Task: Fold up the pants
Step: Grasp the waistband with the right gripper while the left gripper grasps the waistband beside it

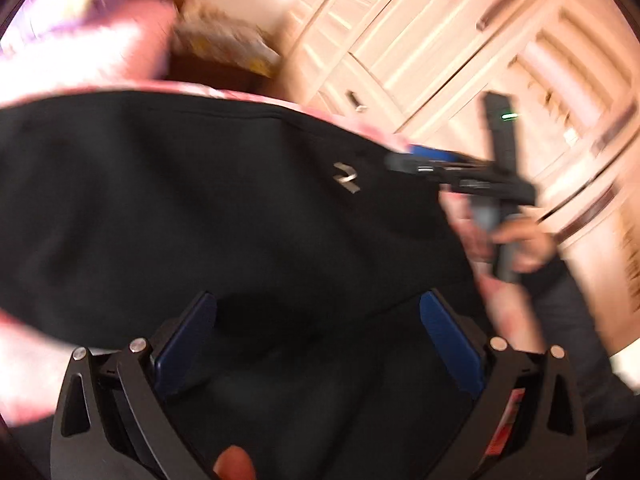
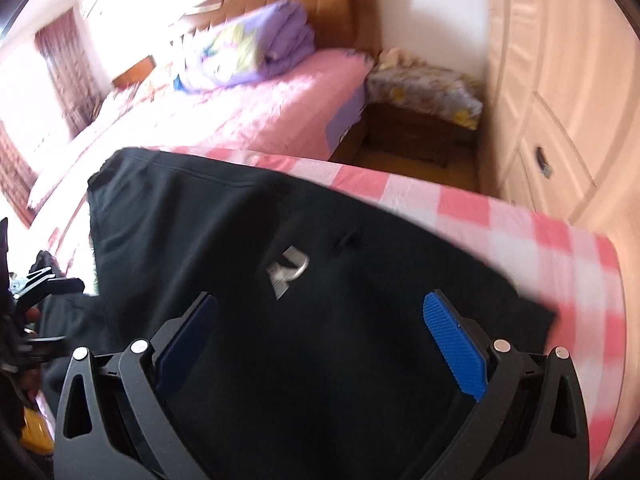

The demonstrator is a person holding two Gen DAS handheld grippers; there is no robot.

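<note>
Black pants (image 2: pixel 224 232) with a small silver logo (image 2: pixel 289 271) lie spread on a pink and white checked surface (image 2: pixel 520 220). They also fill the left wrist view (image 1: pixel 200 200), which is blurred. My left gripper (image 1: pixel 318 304) is open just above the black cloth, its blue pads wide apart. My right gripper (image 2: pixel 320 304) is open over the pants below the logo, nothing between its pads. The right gripper also shows in the left wrist view (image 1: pixel 400 162) at the pants' right edge, held by a hand.
A bed with a pink cover (image 2: pixel 224 120) and a purple folded quilt (image 2: pixel 256 52) lies beyond. A dark nightstand (image 2: pixel 412 136) with a flowered cloth stands beside it. Cream wardrobe doors (image 2: pixel 560 100) run along the right.
</note>
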